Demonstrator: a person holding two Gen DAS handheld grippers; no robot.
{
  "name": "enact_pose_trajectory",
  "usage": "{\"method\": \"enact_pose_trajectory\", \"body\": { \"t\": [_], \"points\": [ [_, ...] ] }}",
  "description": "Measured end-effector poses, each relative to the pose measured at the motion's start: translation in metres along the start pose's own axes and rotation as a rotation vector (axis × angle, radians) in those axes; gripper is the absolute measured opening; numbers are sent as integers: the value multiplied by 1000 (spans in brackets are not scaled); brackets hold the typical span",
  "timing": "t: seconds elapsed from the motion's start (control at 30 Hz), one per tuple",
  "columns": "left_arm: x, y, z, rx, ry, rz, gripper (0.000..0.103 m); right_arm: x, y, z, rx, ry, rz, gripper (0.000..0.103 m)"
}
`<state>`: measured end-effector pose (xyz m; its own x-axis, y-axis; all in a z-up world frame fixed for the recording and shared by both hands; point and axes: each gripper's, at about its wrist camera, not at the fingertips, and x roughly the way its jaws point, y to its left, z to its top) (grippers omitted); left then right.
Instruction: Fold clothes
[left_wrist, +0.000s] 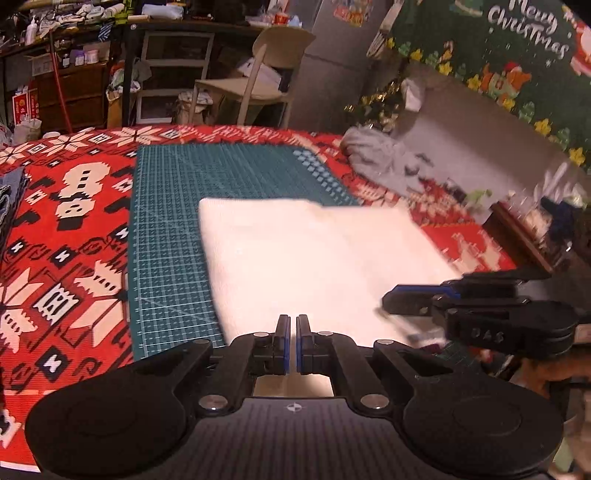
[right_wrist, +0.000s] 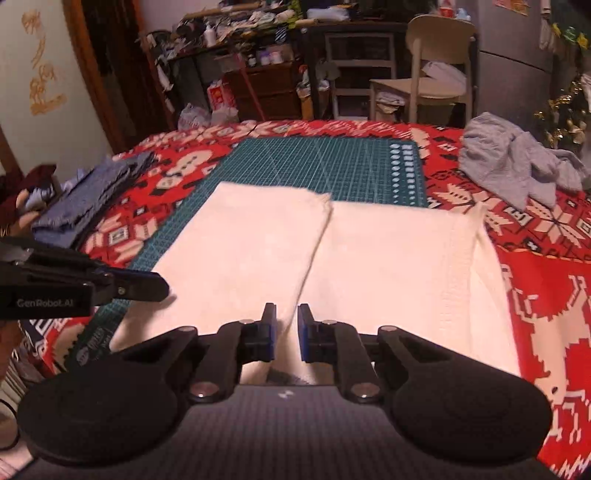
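Note:
A white garment (right_wrist: 388, 266) lies flat on the green cutting mat (right_wrist: 314, 158), two panels side by side with a seam between them. My right gripper (right_wrist: 286, 306) is at its near edge. A ridge of white fabric rises between the jaws, and they are shut on it. My left gripper (left_wrist: 291, 317) has its pads almost touching, with white garment (left_wrist: 295, 251) showing in the slit and under the fingers. From the right wrist view, the left gripper (right_wrist: 166, 290) meets the garment's left edge. The left wrist view shows the right gripper (left_wrist: 386, 301) at the near right corner.
A red patterned tablecloth (right_wrist: 535, 295) covers the table. Crumpled grey clothes (right_wrist: 517, 166) lie at the far right. A folded blue-grey stack (right_wrist: 85, 206) sits at the left edge. A chair (right_wrist: 436, 74) and cluttered shelves stand beyond the table.

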<state>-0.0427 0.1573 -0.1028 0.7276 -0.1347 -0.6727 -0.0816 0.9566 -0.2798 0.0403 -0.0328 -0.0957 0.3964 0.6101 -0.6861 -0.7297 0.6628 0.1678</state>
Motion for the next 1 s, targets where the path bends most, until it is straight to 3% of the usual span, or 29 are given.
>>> {"method": "enact_pose_trajectory", "body": {
  "t": [0.33,0.53,0.73,0.87,1.0],
  "points": [
    [9,-4,-11,37,26,23,3,4,24,-4,-83,3,52,13],
    [5,-4,-16,33,32,19,3,4,16,-13,-56,22,60,11],
    [-2,-5,-11,-6,33,-62,3,-12,10,-17,-17,12,67,14],
    [0,-18,-8,48,31,-78,3,-17,19,-13,-31,-1,94,15],
    [11,-27,-18,112,67,-38,3,-9,36,-19,-96,30,79,14]
  ]
}}
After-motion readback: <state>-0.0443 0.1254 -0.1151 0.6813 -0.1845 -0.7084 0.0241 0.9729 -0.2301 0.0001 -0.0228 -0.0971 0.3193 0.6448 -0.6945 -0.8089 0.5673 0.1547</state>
